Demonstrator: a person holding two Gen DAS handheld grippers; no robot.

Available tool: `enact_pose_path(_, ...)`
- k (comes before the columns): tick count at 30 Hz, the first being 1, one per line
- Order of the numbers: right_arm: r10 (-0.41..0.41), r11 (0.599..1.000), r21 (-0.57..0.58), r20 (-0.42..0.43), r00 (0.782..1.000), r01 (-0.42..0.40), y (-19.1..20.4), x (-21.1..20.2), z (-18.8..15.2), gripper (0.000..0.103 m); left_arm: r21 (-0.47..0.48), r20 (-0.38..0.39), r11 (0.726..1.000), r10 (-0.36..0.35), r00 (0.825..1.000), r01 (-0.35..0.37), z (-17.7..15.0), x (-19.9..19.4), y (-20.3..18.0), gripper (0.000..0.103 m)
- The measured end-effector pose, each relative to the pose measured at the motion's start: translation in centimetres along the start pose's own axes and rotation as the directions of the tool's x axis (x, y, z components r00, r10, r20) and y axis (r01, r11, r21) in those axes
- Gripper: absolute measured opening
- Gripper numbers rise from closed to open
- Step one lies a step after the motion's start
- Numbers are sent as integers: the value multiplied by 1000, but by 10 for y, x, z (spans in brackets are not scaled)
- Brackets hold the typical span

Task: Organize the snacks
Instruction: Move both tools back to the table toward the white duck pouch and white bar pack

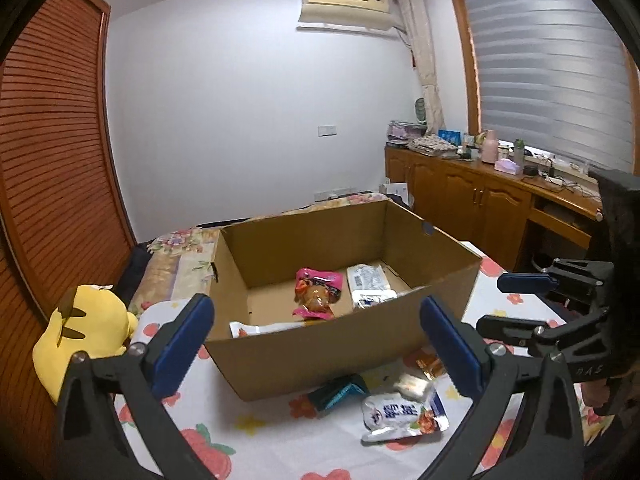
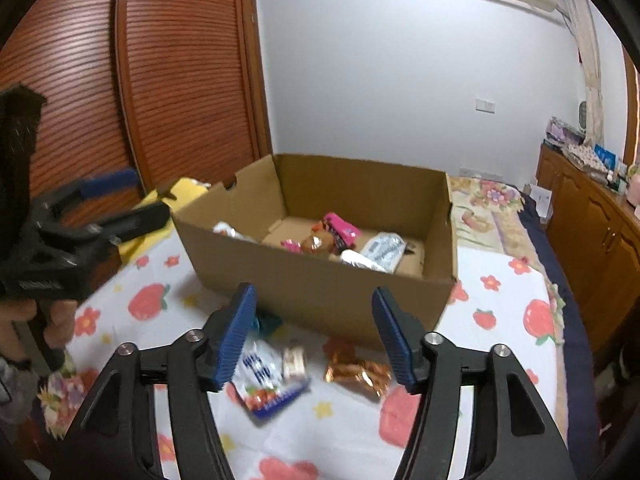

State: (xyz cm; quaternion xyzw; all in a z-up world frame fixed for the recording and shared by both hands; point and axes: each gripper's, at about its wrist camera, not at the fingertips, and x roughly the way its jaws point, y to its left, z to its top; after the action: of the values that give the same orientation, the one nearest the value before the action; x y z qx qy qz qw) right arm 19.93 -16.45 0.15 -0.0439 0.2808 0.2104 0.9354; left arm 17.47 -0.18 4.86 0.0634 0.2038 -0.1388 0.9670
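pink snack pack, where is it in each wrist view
Left wrist: the pink pack lies on the box floor, centre of the picture, left of a white pack.
Right wrist: the pink pack lies inside the box, just above centre, left of the white pack.
Shared landmark: the cardboard box.

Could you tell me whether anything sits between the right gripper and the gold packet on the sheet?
Nothing visible does: the right gripper hangs open above the gold packet, which lies uncovered before the box.
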Motion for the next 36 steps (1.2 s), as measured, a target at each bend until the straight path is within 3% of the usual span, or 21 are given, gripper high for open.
enact_pose_path(5,-13,1000,-1,-34,999,13,-7,0,-22,70,19,-39,999,-39,998,40,-18,1,-10,103)
enact_pose_path(13,7,1000,16,-93,996,-6,-14,18,-39,70,-30,-114,996,-82,990,79,-59,11,-20,103)
enact_pose_path(21,73,997,6,-181,981,-73,-1,59,-41,48,-66,-170,994,-100,980,90,-88,20,-21,103)
enact_pose_path(36,84,995,-20,-311,947,-95,12,112,-53,40,-136,-288,987,-120,950,83,-110,33,-11,103)
